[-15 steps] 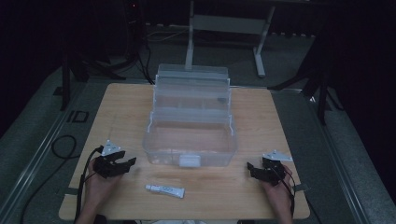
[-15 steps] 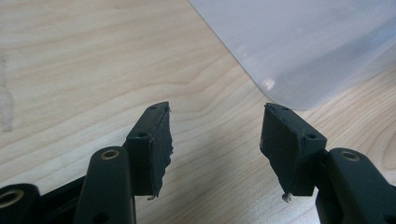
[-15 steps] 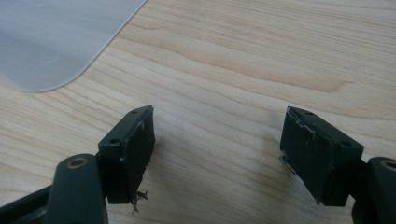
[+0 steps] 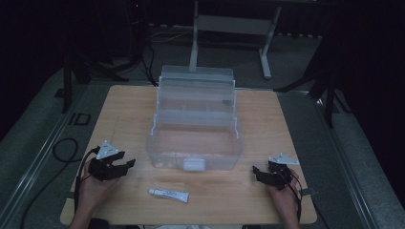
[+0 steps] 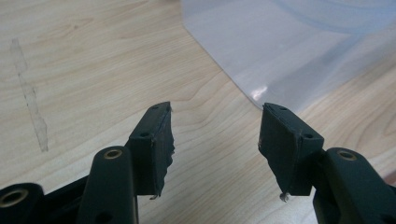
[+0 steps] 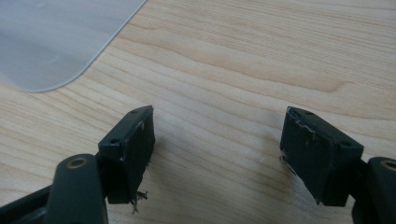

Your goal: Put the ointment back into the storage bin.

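- The counter (image 4: 119, 109) is a pale wooden top, and both claws hover low over its near part. A thin grey streak marks the wood ahead and to the left of the left claw in the left gripper view.
- The clear plastic box (image 4: 193, 138) stands between the two claws and a little beyond them, with its lid open and its trays stepped up toward the back. A white patch sits on its front wall; no writing on it can be read. In each gripper view one rounded bottom corner of the box lies ahead of the jaws, not touching them.
- The left claw (image 4: 125, 164) is spread wide and holds nothing; only bare wood is between its jaws.
- The right claw (image 4: 257, 172) is also spread wide and empty, over bare wood.
- The small white tube (image 4: 168, 194) lies flat on the counter between the two claws, nearer to the left claw and closer to the person. Its print is too small to read.
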The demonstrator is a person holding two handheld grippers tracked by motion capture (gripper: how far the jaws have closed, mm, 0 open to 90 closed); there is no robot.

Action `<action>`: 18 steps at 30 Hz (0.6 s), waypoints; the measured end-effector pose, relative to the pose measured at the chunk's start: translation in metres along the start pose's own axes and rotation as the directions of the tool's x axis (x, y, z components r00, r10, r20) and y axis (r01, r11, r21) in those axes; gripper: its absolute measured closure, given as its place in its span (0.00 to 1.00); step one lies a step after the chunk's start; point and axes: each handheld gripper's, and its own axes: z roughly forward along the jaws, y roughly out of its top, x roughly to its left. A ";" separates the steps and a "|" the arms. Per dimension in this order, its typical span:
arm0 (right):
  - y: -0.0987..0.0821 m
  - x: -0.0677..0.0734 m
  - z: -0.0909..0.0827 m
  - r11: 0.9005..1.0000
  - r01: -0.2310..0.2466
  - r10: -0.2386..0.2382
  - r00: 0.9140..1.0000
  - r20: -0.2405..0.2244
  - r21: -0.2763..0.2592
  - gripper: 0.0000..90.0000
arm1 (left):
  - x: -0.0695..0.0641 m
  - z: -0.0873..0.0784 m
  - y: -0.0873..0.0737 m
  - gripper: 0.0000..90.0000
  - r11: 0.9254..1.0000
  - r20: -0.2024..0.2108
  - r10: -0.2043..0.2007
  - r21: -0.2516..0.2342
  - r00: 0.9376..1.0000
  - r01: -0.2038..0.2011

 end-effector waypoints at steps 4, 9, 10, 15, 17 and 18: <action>0.000 0.000 0.000 1.000 -0.001 0.001 1.000 0.000 0.000 0.29 | -0.003 -0.003 0.004 0.51 0.999 0.027 0.039 0.001 0.999 -0.039; 0.000 0.000 0.000 1.000 -0.002 0.002 1.000 0.000 0.000 0.29 | -0.008 -0.006 0.008 0.51 0.997 0.063 0.082 -0.002 0.995 -0.082; 0.000 0.000 0.000 1.000 -0.002 0.002 1.000 0.000 0.000 0.29 | -0.009 -0.006 0.009 0.51 0.996 0.069 0.091 -0.002 0.994 -0.091; 0.000 0.000 0.000 1.000 -0.002 0.002 1.000 0.000 0.000 0.29 | -0.015 -0.006 0.012 0.51 0.991 0.100 0.131 0.002 0.986 -0.132; 0.000 0.000 0.000 1.000 -0.002 0.002 1.000 0.000 0.000 0.29 | -0.017 -0.006 0.014 0.50 0.988 0.114 0.151 0.004 0.982 -0.152; 0.000 0.000 0.000 1.000 -0.001 0.001 1.000 0.000 0.000 0.29 | -0.019 -0.006 0.015 0.49 0.986 0.120 0.164 0.008 0.979 -0.166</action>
